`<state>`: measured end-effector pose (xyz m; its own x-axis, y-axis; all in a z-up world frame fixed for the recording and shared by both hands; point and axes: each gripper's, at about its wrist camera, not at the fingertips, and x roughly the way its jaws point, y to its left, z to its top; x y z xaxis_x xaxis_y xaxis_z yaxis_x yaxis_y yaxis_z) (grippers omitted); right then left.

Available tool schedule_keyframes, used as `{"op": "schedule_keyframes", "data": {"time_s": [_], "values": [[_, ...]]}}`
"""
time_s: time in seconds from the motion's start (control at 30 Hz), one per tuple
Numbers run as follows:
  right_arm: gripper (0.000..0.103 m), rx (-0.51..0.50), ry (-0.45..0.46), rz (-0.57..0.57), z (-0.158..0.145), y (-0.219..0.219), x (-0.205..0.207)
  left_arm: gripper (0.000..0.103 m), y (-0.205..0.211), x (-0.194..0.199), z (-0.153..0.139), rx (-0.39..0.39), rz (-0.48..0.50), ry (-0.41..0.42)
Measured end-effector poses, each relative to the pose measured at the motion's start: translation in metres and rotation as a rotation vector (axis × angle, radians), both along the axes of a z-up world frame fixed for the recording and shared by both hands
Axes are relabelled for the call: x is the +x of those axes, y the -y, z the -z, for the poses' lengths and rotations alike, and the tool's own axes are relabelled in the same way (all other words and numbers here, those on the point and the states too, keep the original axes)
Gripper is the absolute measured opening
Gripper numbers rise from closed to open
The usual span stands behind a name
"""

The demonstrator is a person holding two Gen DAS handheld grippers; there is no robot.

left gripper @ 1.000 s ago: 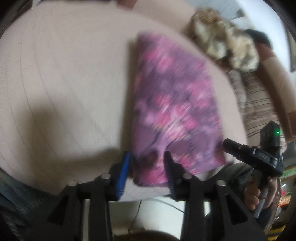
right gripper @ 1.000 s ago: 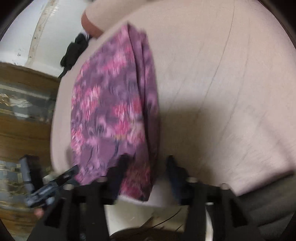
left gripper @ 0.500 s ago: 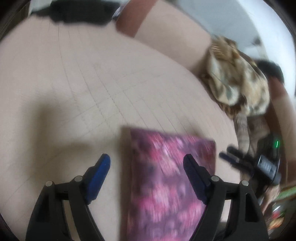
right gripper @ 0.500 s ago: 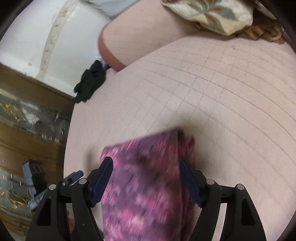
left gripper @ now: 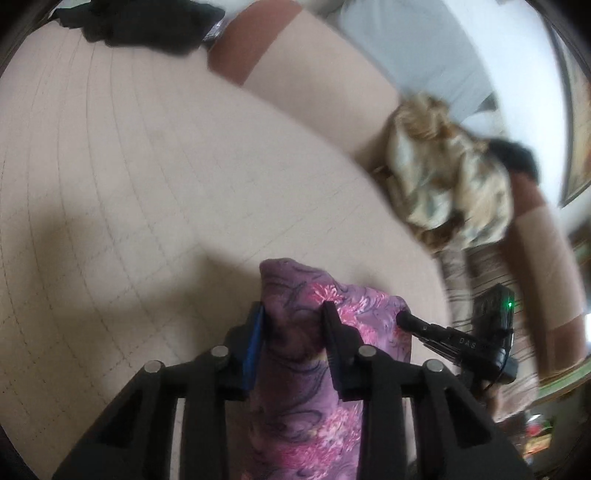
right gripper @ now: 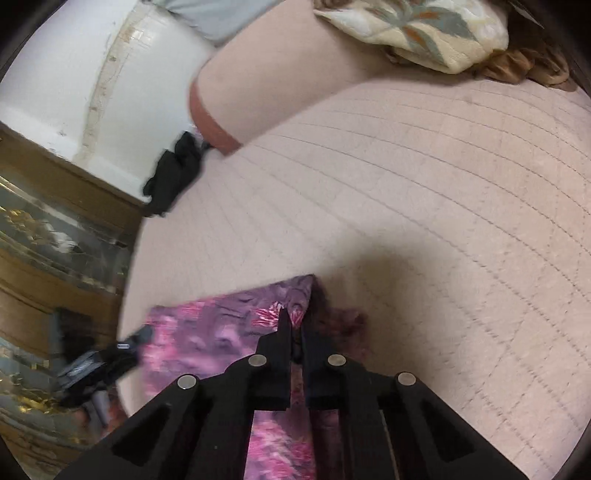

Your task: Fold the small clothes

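Folding the purple floral garment on the bed

Both hand-held grippers, left [left gripper: 293, 314] and right [right gripper: 295, 325], pinch the garment [left gripper: 314, 387]; next, probably carry that edge across the bed [right gripper: 406, 184].

We see the cloth [left gripper: 317, 373] lying at the near edge of the bed [left gripper: 147, 192], its near part between the fingers of the left gripper [left gripper: 293, 314]. The right gripper [right gripper: 295, 325] sits on the cloth's right edge, and the other gripper meets its left edge. Behind, a bolster [left gripper: 314, 85] lies along the bed's far side. A dark garment [right gripper: 173, 173] sits at the far left corner, a pillow [right gripper: 417, 29] at the far right.
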<state>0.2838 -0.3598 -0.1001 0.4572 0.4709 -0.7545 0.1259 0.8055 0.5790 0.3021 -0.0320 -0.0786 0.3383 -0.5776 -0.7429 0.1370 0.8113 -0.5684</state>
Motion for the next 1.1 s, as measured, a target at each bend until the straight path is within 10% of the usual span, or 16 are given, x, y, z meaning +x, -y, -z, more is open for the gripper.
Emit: {"op": "schedule_keyframes", "data": {"time_s": [0.1,0.17,0.23,0.43,0.5,0.6,0.7,0.8,1.0,1.1], "values": [[0.026,-0.036,-0.051,0.011,0.010,-0.003,0.000,0.054,-0.004,-0.004,0.014,0.067,-0.036,-0.045],[0.063,-0.062,-0.027,0.021,-0.006,-0.002,-0.003,0.059,-0.012,-0.006,0.005,0.070,-0.048,-0.044],[0.070,-0.025,-0.014,0.001,-0.018,-0.001,-0.009,0.068,-0.017,-0.013,-0.007,0.112,-0.054,-0.027],[0.068,0.058,-0.138,-0.039,0.010,-0.012,-0.023,0.072,-0.009,-0.025,0.014,0.106,0.000,-0.121],[0.046,0.066,-0.160,-0.049,0.022,-0.018,-0.019,0.071,-0.003,-0.025,0.027,0.083,0.002,-0.151],[0.020,0.104,-0.149,-0.038,0.020,-0.019,-0.019,0.034,-0.006,-0.027,0.029,-0.042,-0.025,-0.205],[0.013,0.061,-0.104,-0.051,0.004,-0.021,-0.024,0.029,-0.002,-0.035,0.011,0.010,-0.010,-0.108],[0.012,0.031,-0.159,-0.051,0.022,-0.021,-0.021,0.035,0.005,-0.036,0.020,0.072,0.012,-0.090],[0.025,0.089,-0.181,-0.047,0.030,-0.011,-0.019,0.081,0.010,-0.034,0.022,0.233,-0.021,-0.079],[0.050,0.148,-0.200,-0.020,0.025,-0.007,-0.039,0.081,-0.003,-0.041,0.019,0.187,-0.053,-0.152]]}}
